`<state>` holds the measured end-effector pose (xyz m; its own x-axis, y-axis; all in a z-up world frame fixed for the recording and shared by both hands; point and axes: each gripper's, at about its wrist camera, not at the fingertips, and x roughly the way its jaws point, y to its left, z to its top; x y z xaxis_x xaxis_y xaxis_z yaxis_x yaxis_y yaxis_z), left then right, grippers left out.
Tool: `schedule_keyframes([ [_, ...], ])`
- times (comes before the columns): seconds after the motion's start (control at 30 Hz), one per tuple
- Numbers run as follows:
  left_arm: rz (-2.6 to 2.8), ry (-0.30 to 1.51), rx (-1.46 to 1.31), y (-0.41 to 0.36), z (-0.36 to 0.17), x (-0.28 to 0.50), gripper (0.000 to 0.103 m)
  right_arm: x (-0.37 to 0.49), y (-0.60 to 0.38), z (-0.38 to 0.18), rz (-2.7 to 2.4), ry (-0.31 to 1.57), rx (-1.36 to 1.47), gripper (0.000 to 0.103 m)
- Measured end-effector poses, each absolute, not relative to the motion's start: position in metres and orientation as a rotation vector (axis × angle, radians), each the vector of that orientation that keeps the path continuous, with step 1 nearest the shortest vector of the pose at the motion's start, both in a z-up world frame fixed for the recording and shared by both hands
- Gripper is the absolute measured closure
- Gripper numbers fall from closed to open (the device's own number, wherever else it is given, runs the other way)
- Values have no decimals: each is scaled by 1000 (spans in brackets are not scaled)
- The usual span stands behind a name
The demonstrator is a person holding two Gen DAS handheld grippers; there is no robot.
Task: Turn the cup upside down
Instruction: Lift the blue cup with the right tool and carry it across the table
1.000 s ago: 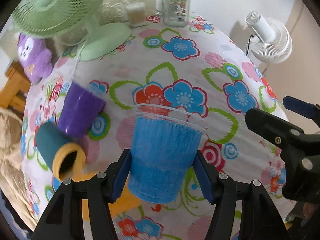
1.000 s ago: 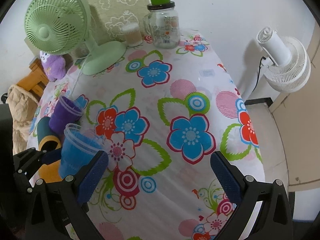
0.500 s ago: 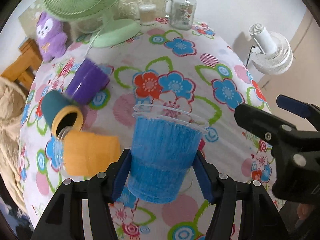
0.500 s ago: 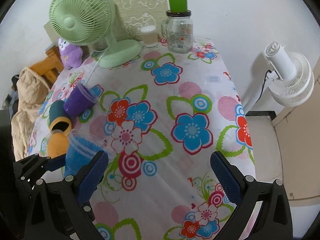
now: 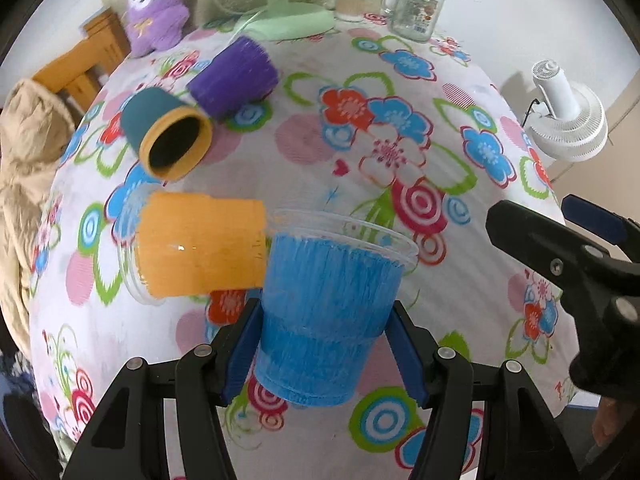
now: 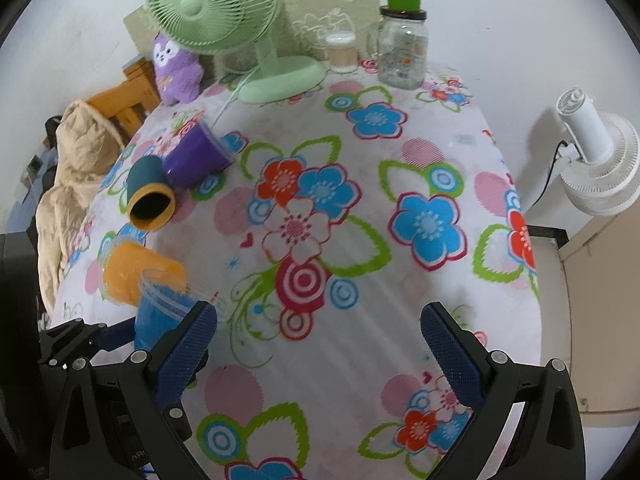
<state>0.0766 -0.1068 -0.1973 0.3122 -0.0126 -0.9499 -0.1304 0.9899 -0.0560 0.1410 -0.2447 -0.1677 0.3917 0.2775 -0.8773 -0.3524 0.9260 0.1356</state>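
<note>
My left gripper (image 5: pixel 326 344) is shut on a blue plastic cup (image 5: pixel 324 316) and holds it above the flowered tablecloth (image 5: pixel 400 152), rim pointing away from the camera. The cup also shows at the lower left of the right wrist view (image 6: pixel 160 312), with the left gripper (image 6: pixel 80 344) behind it. My right gripper (image 6: pixel 318 344) is open and empty over the near part of the table; it appears at the right edge of the left wrist view (image 5: pixel 560 252).
Three cups lie on their sides at the left: orange (image 5: pixel 200 248), teal with orange rim (image 5: pixel 164 132), purple (image 5: pixel 234 76). At the back stand a green fan (image 6: pixel 224 20), a purple plush toy (image 6: pixel 176 68), a glass jar (image 6: pixel 402 48). A white fan (image 6: pixel 596 160) stands off the table's right edge.
The left gripper has lifted and drawn the blue cup back toward the near edge of the table. The lying cups now appear farther away. The right gripper has also pulled back, still open.
</note>
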Motion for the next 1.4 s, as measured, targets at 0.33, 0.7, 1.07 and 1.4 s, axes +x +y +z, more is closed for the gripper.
schedule_keyframes([
  [0.33,126,1263,-210,-89,-209,54,39,125,-224,-177,446,1112,-116,0],
  [0.7,134,1235,-291,-77,-211,53,35,119,-212,-178,459,1108,-129,0],
  [1.07,73,1194,-244,-78,-193,51,12,116,-215,-169,407,1071,-128,0],
  [1.4,2,1142,-108,-56,-154,32,11,95,-226,-141,271,959,-57,0],
])
